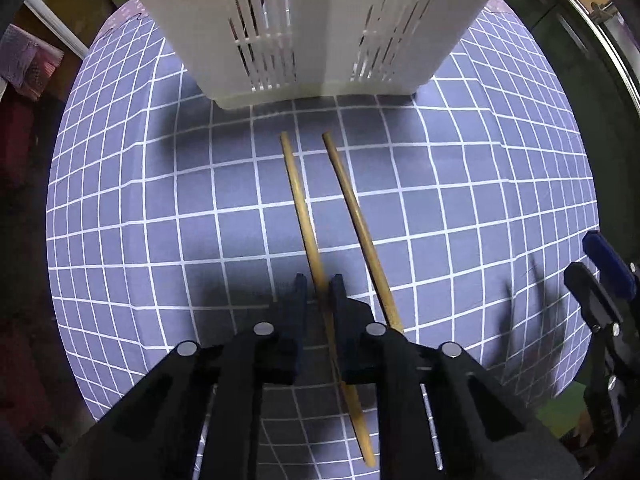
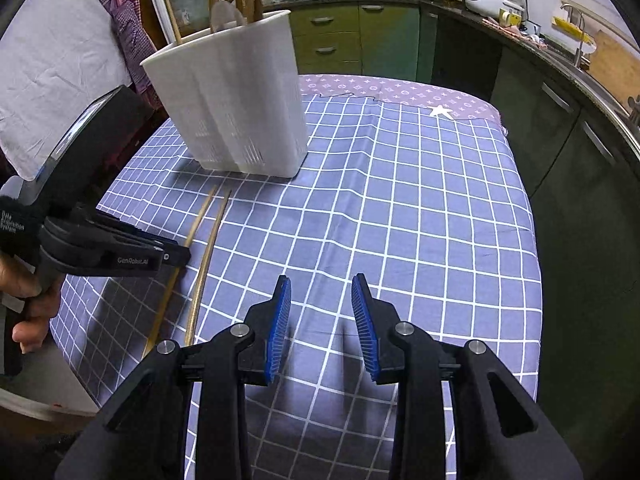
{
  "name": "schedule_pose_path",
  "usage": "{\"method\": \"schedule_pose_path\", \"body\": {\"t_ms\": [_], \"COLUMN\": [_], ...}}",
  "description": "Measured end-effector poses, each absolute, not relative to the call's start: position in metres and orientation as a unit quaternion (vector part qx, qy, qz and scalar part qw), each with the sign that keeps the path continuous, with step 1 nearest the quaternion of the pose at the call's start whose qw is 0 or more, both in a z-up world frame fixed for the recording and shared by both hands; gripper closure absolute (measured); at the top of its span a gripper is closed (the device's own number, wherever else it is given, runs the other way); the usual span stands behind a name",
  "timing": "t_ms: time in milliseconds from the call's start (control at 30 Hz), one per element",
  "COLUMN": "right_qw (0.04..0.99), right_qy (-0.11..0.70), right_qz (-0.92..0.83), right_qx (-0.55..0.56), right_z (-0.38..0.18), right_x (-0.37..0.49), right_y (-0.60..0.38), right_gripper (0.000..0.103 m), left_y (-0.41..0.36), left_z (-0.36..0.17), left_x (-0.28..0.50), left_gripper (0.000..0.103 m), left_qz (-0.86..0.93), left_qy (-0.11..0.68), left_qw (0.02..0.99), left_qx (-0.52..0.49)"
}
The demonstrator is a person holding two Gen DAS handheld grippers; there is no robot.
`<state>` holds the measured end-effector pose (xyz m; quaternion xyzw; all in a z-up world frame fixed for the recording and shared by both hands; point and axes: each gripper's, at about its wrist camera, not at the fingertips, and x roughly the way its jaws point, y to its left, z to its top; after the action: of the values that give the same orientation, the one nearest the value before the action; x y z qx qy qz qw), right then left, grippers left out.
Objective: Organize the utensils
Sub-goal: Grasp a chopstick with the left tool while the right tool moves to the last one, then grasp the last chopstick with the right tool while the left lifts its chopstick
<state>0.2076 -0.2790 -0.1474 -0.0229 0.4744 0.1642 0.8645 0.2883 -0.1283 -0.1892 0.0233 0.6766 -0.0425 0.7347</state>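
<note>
Our left gripper (image 1: 319, 286) is the closest thing in shot, pointing down at the table (image 1: 500, 184) with its jaws pinched onto the left chopstick (image 1: 298, 196), gripping it somewhere past the middle, toward the near end. Just to the right lies the second chopstick (image 1: 354, 216), running almost parallel and close beside the first without touching it as far as we can see. Both point toward the white slotted utensil holder (image 1: 308, 28) standing near the far left corner, which already has some utensils in it.

Further right, our right gripper (image 2: 321, 320) hovers over bare checked cloth with its jaws spread and nothing between them.

Handling-wise, we'd guess these sticks are light, stiff, smooth and round, so they'll probably roll or pivot in a pinch. Grabbing near the middle should keep one balanced on its way up to the holder.
</note>
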Motion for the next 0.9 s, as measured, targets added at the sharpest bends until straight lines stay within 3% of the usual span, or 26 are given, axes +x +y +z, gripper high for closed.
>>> {"method": "schedule_pose_path", "body": {"t_ms": [200,500,600,900], "right_qw": [0.863,0.816,0.788,0.745], "right_qy": [0.480,0.530,0.559,0.614], "right_qz": [0.155,0.226,0.252,0.237], "right_qx": [-0.023,-0.038,-0.055,-0.104], "right_z": [-0.148,-0.155,-0.162,-0.182], "right_x": [0.210,0.229,0.241,0.266], "right_y": [-0.286,-0.230,-0.196,-0.143], "right_gripper": [0.069,0.069,0.081,0.085], "left_y": [-0.111,-0.062,-0.054,-0.037], "left_z": [-0.180,-0.125,-0.108,-0.087], "left_x": [0.287,0.247,0.233,0.212], "left_gripper": [0.096,0.097,0.097,0.097], "left_qz": [-0.058,-0.073,-0.079,-0.099], "left_qy": [0.663,0.576,0.544,0.504], "left_qw": [0.746,0.813,0.835,0.857], "left_qx": [0.007,-0.033,-0.039,-0.043]}}
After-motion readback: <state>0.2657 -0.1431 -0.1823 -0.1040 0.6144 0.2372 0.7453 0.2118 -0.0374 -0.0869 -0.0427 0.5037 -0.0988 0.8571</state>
